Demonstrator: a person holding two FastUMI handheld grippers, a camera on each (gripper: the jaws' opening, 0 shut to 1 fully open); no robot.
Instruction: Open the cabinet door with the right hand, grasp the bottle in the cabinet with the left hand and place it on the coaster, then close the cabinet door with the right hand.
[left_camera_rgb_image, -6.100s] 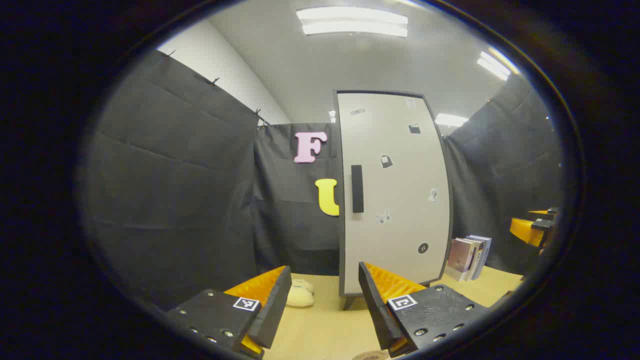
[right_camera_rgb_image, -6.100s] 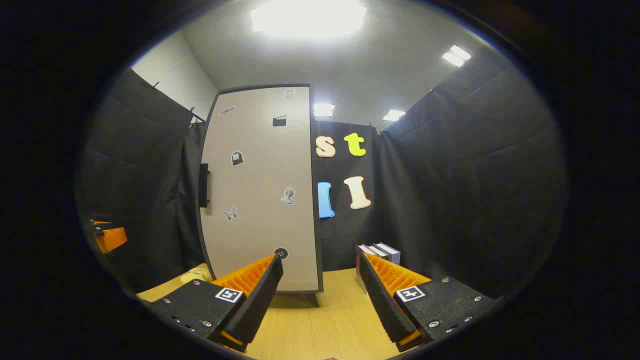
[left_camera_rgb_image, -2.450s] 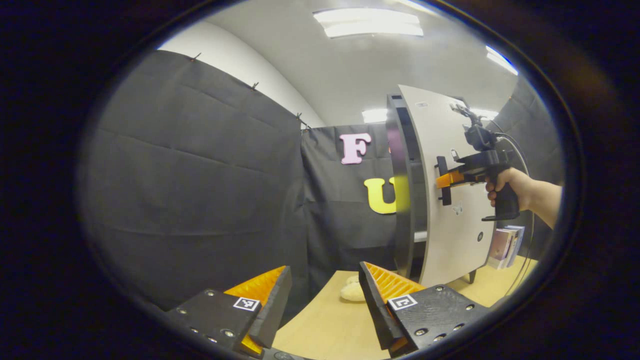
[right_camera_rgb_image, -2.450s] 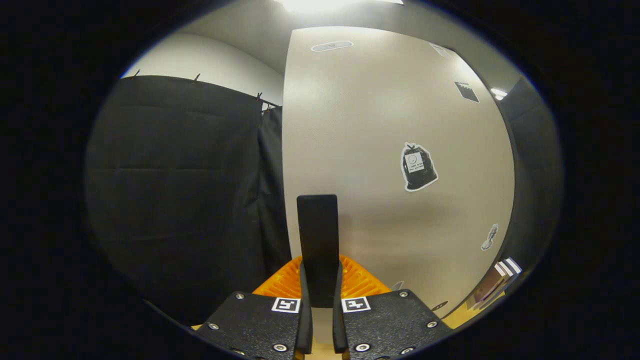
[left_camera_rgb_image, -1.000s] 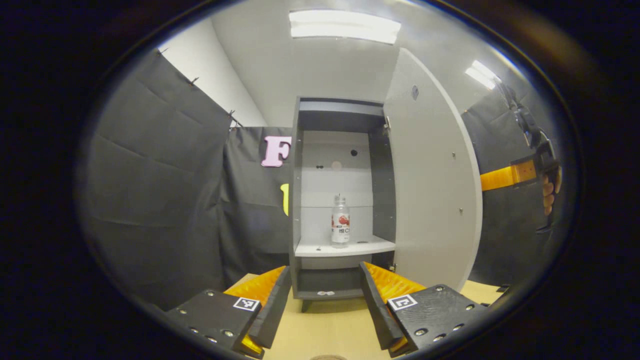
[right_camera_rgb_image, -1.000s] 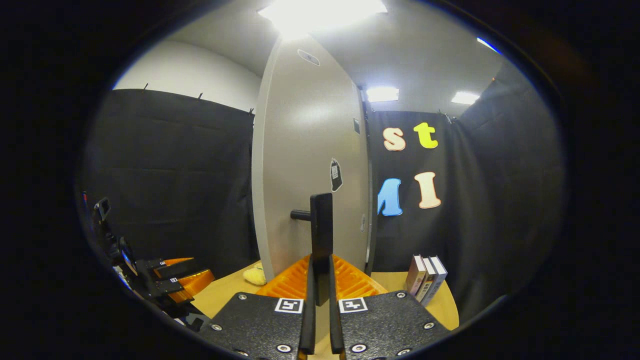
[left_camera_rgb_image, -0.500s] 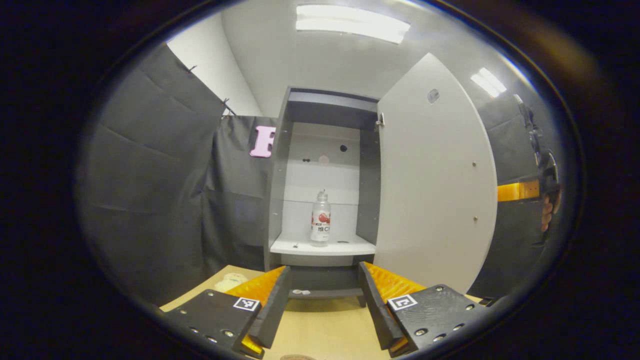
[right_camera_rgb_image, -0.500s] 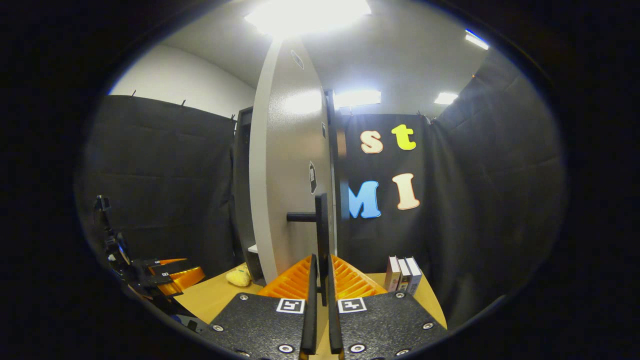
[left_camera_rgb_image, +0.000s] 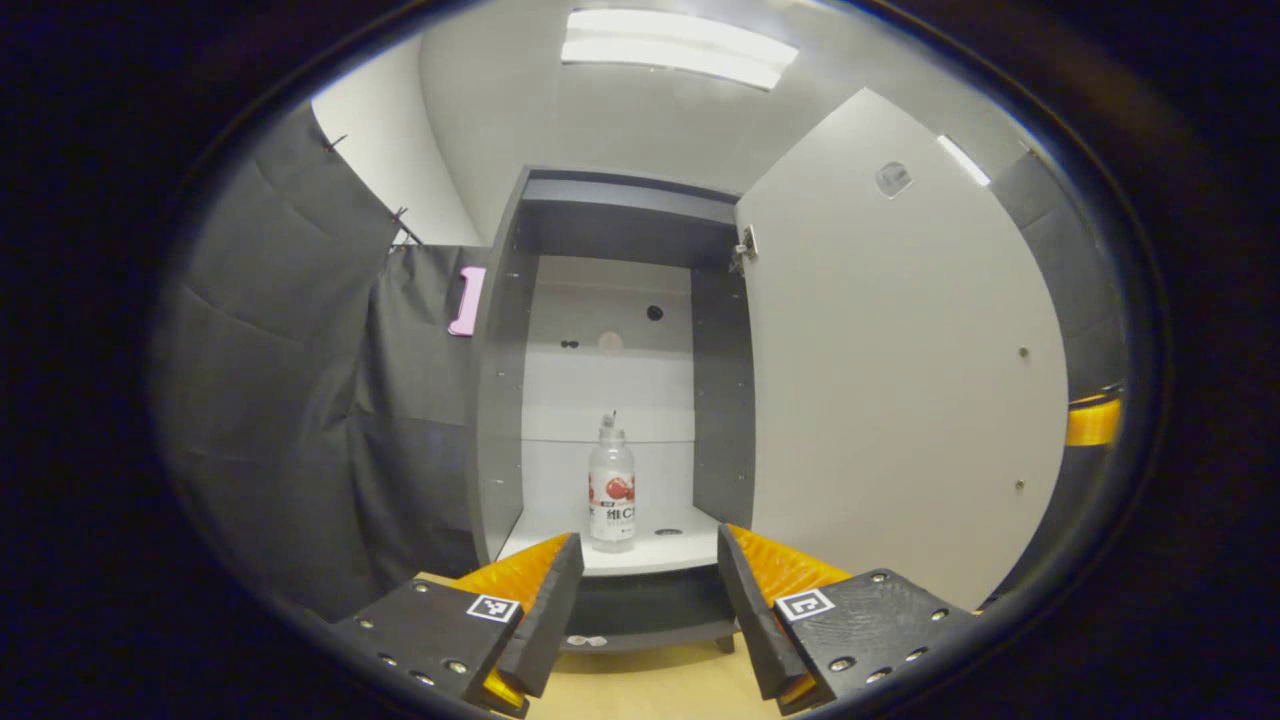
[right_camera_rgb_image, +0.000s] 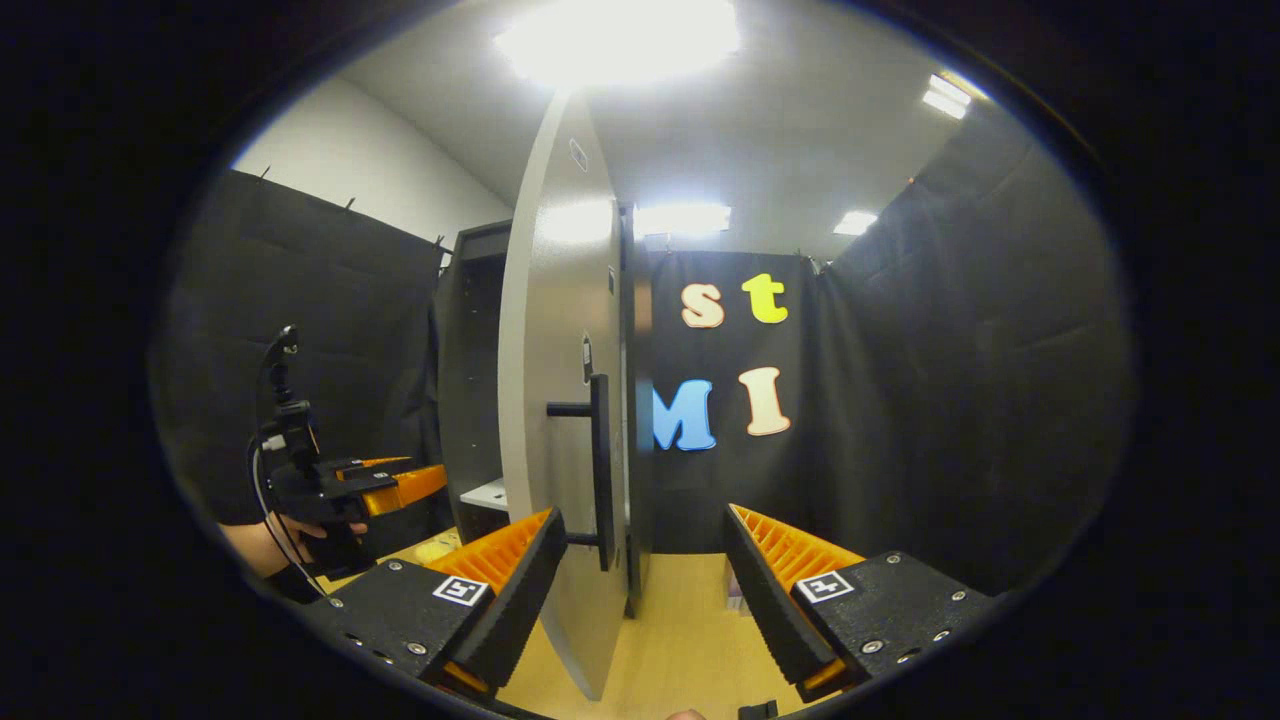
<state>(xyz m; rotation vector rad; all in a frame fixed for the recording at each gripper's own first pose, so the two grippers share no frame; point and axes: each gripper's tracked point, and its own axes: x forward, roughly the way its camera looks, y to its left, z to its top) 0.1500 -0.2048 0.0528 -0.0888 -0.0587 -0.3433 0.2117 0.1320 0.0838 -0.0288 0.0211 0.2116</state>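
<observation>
Reaching for the bottle (left_camera_rgb_image: 611, 497) is your step in hand: the cabinet door (left_camera_rgb_image: 900, 380) stands swung wide at 3 o'clock in the left gripper view, and the bottle stands upright on the white shelf (left_camera_rgb_image: 655, 550) inside the cabinet (left_camera_rgb_image: 500, 400), at about 12 o'clock from your left gripper (left_camera_rgb_image: 647, 585). Its fingers are spread apart and hold nothing, with the bottle framed in the gap between them but farther in, not touched. Your right gripper (right_camera_rgb_image: 640, 570) also has its fingers spread and empty; the door handle (right_camera_rgb_image: 598, 470) sits just ahead of it at 11 o'clock, apart from both fingers. In the right gripper view the left gripper and the hand (right_camera_rgb_image: 270, 545) that holds it show at 9 o'clock, facing the cabinet opening. Treat the bottle as a clear, thin-walled plastic item, probably light, smooth and liable to dent or slip under uneven pressure; how full it is cannot be told. Take hold across the labelled mid-body, where the wall is widest and straight, not at the narrow neck or cap. Keep it upright when you lift it off the shelf, and clear the cabinet's side walls on the way out.
</observation>
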